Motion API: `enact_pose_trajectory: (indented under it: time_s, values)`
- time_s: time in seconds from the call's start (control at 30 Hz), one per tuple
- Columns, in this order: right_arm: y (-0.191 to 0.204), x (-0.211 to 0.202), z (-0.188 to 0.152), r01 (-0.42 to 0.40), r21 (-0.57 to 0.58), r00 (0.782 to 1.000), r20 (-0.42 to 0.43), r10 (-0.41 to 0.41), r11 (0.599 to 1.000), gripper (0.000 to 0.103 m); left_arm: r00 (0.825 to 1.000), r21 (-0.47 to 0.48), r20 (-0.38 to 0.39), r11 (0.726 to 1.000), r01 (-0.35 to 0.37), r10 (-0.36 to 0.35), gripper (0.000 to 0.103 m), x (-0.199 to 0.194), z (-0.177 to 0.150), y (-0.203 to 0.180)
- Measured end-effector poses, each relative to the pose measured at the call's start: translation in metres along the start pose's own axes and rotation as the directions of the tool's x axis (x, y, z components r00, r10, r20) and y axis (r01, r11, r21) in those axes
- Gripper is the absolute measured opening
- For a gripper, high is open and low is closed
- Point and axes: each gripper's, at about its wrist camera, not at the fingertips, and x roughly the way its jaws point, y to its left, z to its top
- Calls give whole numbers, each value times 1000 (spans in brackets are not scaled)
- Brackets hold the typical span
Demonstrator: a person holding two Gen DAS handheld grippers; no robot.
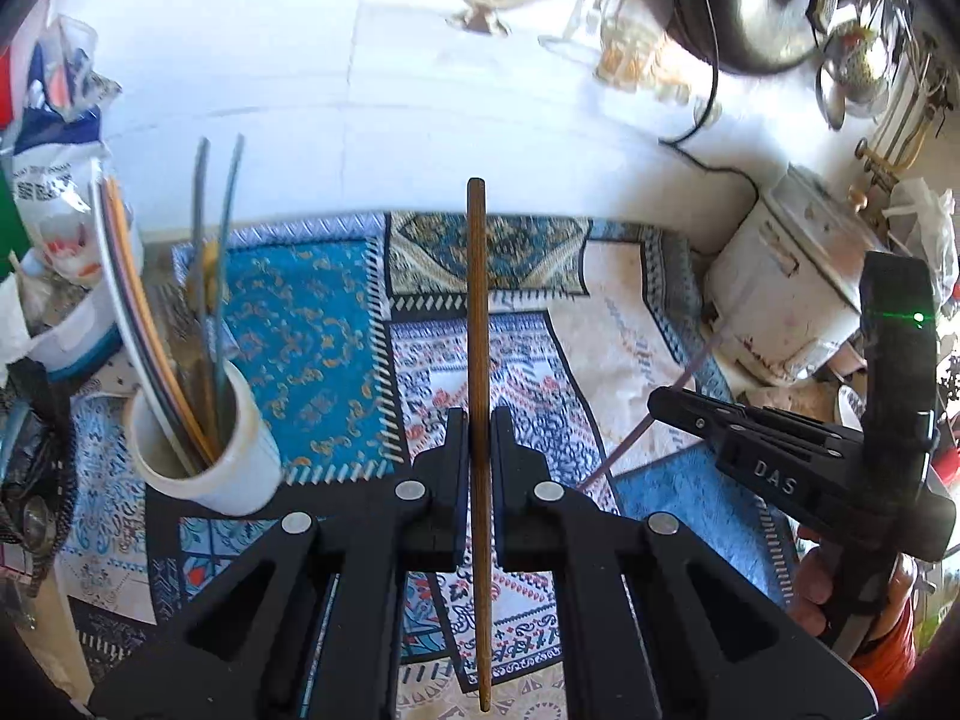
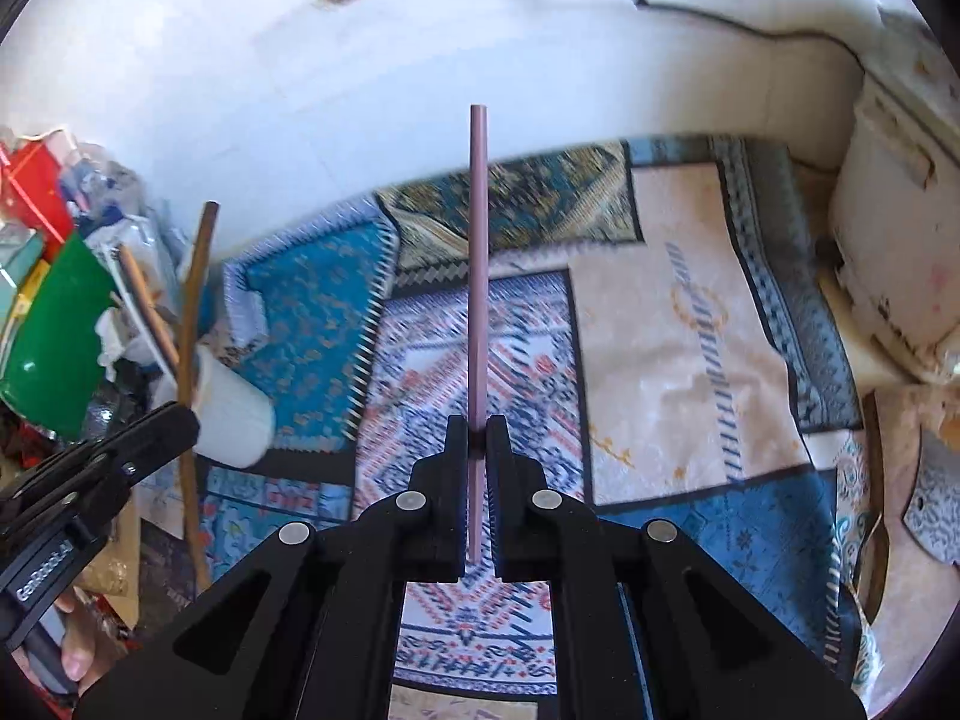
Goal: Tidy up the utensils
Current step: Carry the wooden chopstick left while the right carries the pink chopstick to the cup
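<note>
My left gripper [image 1: 478,420] is shut on a brown wooden chopstick [image 1: 477,312] that points straight ahead, above the patterned cloth. My right gripper [image 2: 478,427] is shut on a mauve chopstick [image 2: 478,252], also held off the cloth. A white cup [image 1: 207,450] with several coloured chopsticks standing in it sits at the left; in the right wrist view the white cup [image 2: 231,414] lies beside the left gripper [image 2: 174,420] and its brown chopstick [image 2: 192,324]. At the right of the left wrist view, the right gripper [image 1: 660,405] holds the mauve chopstick [image 1: 630,438].
Patchwork cloths [image 1: 336,324] cover the worktop against a white wall. A white appliance [image 1: 786,294] with a black cord stands at the right, metal pots [image 1: 756,6] behind it. Bags and a green bowl [image 2: 54,348] crowd the left side.
</note>
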Motion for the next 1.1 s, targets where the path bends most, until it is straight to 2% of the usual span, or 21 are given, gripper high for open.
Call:
enact_pose_trajectory:
  time_s: [0.23,0.6,0.87,1.1]
  values:
    - [45,-23,25,-56,-81,993,101,64,995,5,990,-56,134,998,-40,47,5,-41,24,31]
    - [114,-42,57,-141,-189,969,173,174,972,5,949,-138,271,983,-125,158,5,-76,58,97]
    - [155,-26,62,-198,-246,962,136,236,949,5,927,-176,311,971,-161,210,5,-62,75,132]
    - [176,2,58,-218,-262,968,65,242,940,5,929,-194,291,965,-177,229,5,-33,76,158]
